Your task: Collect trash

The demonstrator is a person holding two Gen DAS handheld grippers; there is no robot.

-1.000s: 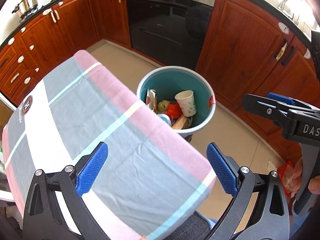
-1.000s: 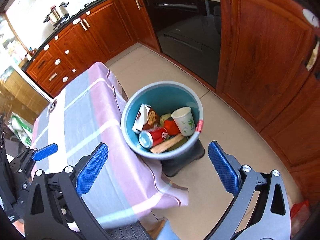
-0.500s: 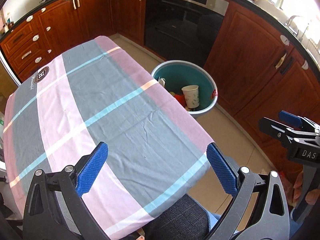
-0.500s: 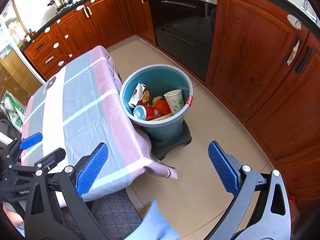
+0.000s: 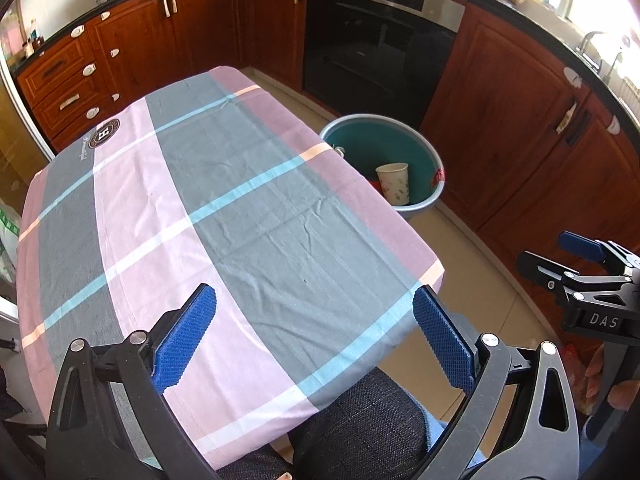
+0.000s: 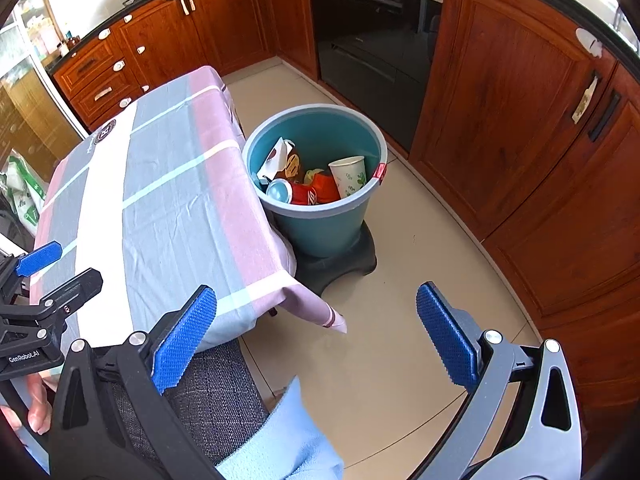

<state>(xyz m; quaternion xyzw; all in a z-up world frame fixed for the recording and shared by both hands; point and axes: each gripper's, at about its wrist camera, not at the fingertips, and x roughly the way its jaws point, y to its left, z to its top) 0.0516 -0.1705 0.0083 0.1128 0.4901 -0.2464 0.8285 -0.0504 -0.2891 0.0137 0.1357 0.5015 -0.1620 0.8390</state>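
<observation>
A teal bucket (image 6: pixel 320 216) stands on a black base on the floor at the table's far right corner; it also shows in the left wrist view (image 5: pixel 424 152). It holds a white paper cup (image 6: pixel 350 174), a red can (image 6: pixel 300 194), a carton (image 6: pixel 276 156) and other trash. My left gripper (image 5: pixel 314 338) is open and empty above the near end of the checked tablecloth (image 5: pixel 200 216). My right gripper (image 6: pixel 316 334) is open and empty above the floor, near the table's right corner, well back from the bucket.
Red-brown kitchen cabinets (image 6: pixel 520 128) and a black oven (image 6: pixel 372 32) line the back and right. A grey chair (image 5: pixel 360 420) sits under the near table edge. A bag (image 6: pixel 24 196) lies at the far left. Beige floor (image 6: pixel 400 320) lies right of the table.
Both grippers have pulled back and up from the bucket toward the near end of the table. More of the tablecloth shows now, and the bucket looks smaller and farther.
</observation>
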